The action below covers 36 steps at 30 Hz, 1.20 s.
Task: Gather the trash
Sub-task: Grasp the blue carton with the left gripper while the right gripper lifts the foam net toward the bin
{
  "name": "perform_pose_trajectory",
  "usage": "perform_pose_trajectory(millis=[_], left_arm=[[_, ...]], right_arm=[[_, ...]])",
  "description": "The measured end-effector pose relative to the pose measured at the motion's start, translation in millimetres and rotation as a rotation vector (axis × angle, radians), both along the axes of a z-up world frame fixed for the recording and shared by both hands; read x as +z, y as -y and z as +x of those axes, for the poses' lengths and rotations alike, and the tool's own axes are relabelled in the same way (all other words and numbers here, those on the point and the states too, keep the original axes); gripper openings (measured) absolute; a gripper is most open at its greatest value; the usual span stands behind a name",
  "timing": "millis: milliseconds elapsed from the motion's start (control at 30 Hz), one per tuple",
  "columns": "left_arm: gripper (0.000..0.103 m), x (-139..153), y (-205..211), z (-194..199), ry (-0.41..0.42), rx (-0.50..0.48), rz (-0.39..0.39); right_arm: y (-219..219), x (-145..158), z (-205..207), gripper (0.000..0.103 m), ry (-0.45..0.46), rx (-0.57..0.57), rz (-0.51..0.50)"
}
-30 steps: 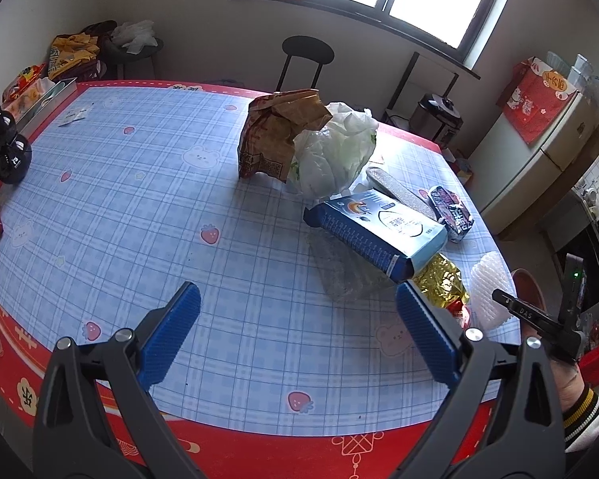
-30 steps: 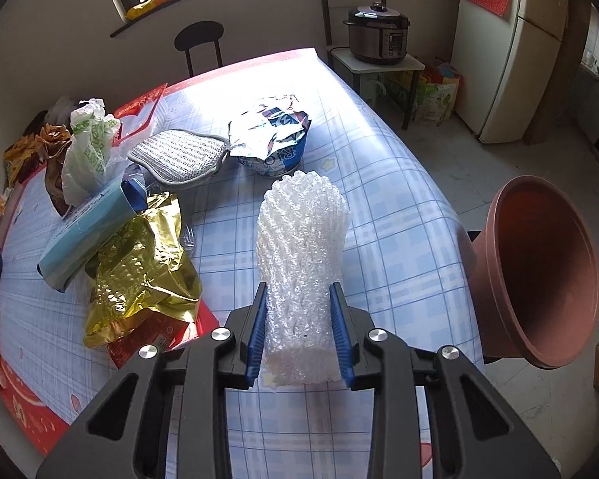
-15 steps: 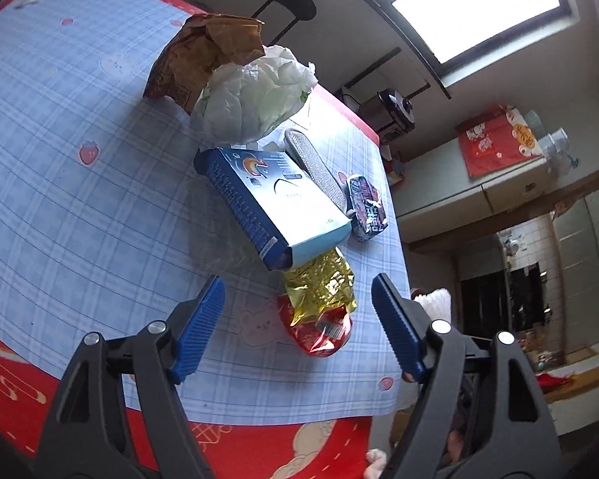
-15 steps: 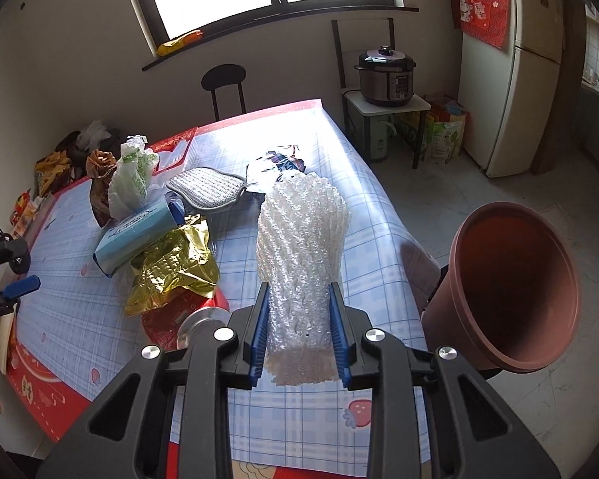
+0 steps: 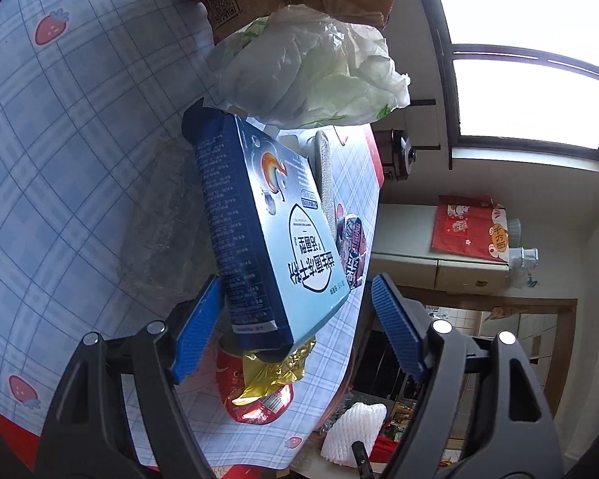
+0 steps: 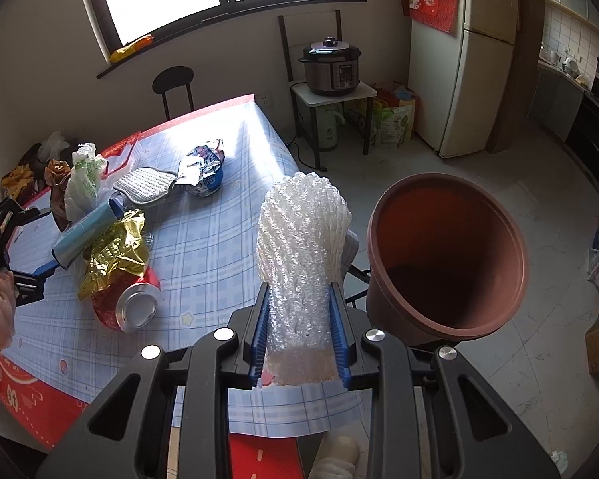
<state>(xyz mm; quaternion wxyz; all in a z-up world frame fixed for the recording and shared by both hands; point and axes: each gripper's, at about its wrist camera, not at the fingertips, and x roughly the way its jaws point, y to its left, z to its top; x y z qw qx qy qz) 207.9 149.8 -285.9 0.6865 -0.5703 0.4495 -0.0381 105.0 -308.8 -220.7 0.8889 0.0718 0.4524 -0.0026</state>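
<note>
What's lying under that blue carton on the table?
The carton rests on a gold wrapper over a red can. Whatever lies beneath its middle is hidden.

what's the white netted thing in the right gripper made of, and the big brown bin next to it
White netted sleeve: looks like soft foam mesh, matte and puffy, pinched in by the right gripper. Brown bin: probably moulded plastic, with smooth, dull-sheen walls and a rolled rim.

Blue carton [image 5: 267, 235], terracotta-brown bin [image 6: 445, 255]

- White foam-mesh sleeve [image 6: 302, 263]: rough and netted.
- Terracotta-coloured plastic bin [image 6: 445, 253]: smooth, matt.
- Blue cardboard carton [image 5: 267, 235]: glossy.
- Gold foil wrapper [image 6: 114, 249]: crinkled, shiny.
</note>
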Motion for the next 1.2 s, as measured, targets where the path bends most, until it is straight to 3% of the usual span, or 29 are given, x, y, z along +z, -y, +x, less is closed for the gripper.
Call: perform_pose_trajectory(millis=[167, 467, 600, 667, 833, 1200], left_arm=[[0.076, -18.5, 4.7, 5.2, -0.046, 0.000, -0.020], [0.070, -25.2, 3.8, 5.3, -0.049, -0.004, -0.023], [0.051, -27.0, 7.9, 10.1, -0.038, -0.024, -0.030], [0.049, -25.2, 10.7, 8.5, -0.031, -0.019, -0.014], [0.043, -10.7, 10.2, 0.2, 0.031, -0.029, 0.016], [0.038, 51.3, 15.8, -34.6, 0.160, -0.109, 0.221]], right_arm=[[-3.5, 0.1, -1.8, 0.028, -0.003, 0.002, -0.009], [-12.7, 1.5, -2.1, 0.028, -0.007, 0.018, -0.010], [-12.2, 2.5, -3.2, 0.028, -0.006, 0.022, -0.005], [-12.2, 3.5, -4.1, 0.028, -0.004, 0.025, -0.003], [-9.6, 6.8, -6.9, 0.028, 0.009, 0.025, 0.006], [-5.5, 13.7, -11.5, 0.028, 0.054, 0.038, 0.055]])
